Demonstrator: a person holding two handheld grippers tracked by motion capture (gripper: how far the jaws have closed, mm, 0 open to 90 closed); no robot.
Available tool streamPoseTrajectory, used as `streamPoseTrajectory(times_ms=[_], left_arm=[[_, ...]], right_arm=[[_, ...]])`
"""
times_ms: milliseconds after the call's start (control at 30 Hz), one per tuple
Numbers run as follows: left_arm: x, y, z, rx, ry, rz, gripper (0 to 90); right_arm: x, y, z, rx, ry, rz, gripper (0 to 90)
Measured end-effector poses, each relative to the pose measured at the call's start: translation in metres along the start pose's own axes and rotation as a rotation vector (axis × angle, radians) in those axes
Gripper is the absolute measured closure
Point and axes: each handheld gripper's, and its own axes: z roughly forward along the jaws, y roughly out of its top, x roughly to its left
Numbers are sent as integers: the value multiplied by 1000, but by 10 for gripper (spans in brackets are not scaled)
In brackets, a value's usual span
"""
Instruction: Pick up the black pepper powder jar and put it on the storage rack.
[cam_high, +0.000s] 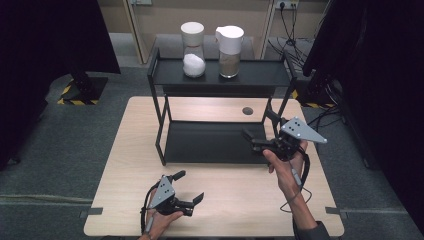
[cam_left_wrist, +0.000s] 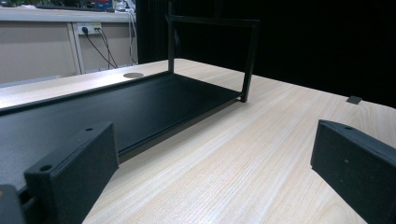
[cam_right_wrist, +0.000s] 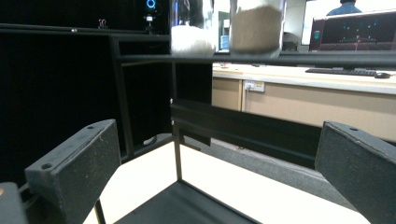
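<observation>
the black two-tier metal rack (cam_high: 210, 142) stands upright on the desk, its bare lower shelf just ahead of the right gripper (cam_high: 257, 140), whose jaws are parted at the shelf's right end. on the top shelf, well above and beyond that gripper, stand two white-capped glass jars: one (cam_high: 193, 50) with white grains, one (cam_high: 229, 52) with brown.

Overhead plus two low rack (cam_high: 220, 80) close-ups

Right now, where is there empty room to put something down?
The black metal rack's lower shelf lies bare, and so does the light wooden table in front. The top shelf's middle is crowded by two white-lidded glass jars.
</observation>
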Motion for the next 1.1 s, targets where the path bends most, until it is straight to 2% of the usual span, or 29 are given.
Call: streamPoseTrajectory(times_ms=[167, 467, 733, 1100], left_arm=[[0, 0, 0, -1, 0, 0, 2], [0, 0, 0, -4, 0, -2, 1], [1, 0, 0, -2, 1, -3, 1], [2, 0, 0, 2, 3, -8, 0]], right_arm=[[5, -14, -4, -1, 5, 1, 5], [16, -34, -12, 11, 1, -31, 5], [20, -60, -16, 23, -2, -8, 5], [23, -88, -22, 51, -4, 14, 4]])
